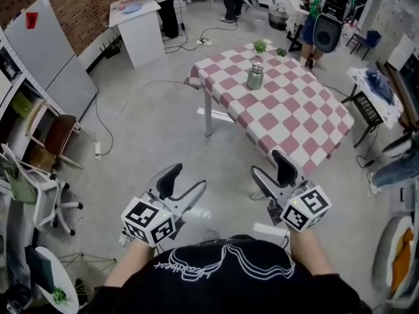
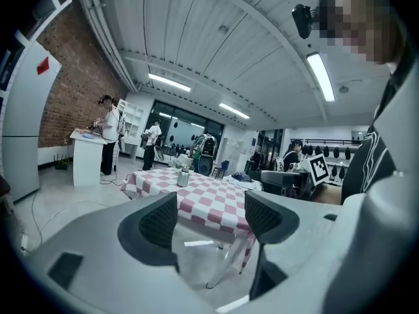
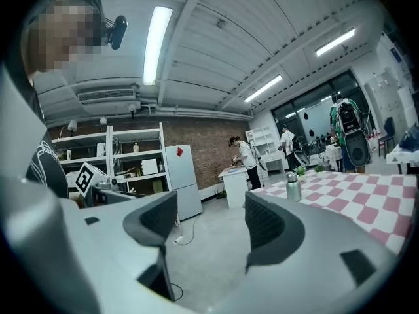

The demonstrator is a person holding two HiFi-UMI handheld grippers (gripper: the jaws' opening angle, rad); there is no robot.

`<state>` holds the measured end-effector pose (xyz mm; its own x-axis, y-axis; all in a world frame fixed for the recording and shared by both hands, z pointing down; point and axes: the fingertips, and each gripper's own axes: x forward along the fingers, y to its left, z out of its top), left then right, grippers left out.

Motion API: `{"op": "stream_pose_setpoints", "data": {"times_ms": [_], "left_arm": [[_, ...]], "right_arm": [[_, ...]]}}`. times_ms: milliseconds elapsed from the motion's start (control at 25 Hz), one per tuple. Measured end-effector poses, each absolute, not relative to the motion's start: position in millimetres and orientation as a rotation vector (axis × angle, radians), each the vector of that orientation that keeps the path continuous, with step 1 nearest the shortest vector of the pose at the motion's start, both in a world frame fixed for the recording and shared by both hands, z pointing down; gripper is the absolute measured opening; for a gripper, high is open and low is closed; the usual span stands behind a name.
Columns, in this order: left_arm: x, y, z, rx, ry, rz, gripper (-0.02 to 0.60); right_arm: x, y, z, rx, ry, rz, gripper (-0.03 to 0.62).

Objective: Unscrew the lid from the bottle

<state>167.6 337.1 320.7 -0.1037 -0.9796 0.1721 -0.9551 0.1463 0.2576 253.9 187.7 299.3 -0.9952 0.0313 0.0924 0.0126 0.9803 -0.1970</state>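
1. Head view: we are holding the left gripper point(image 1: 186, 178) and right gripper point(image 1: 267, 165) wide open and empty, well short of the table point(image 1: 288, 113). The bottle point(image 1: 255, 77) is standing on the table's far half, its lid point(image 1: 257, 65) still on.
2. Left gripper view: the jaws are gaping on nothing, and the bottle is sitting far off on the table.
3. Right gripper view: these jaws are likewise spread and empty. We are judging that all the unscrewing is left to do, and we are reading no label.
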Motion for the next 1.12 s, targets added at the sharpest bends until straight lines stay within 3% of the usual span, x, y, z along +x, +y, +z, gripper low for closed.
{"op": "stream_pose_setpoints", "data": {"times_ms": [600, 1120], "left_arm": [[79, 269, 345, 1.94, -2.004, -0.121, 0.309], [-37, 103, 373, 2.042, -1.843, 0.049, 0.308]], "right_arm": [[175, 133, 319, 0.074, -3.025, 0.251, 0.325], [75, -21, 344, 0.264, -2.932, 0.282, 0.327]]}}
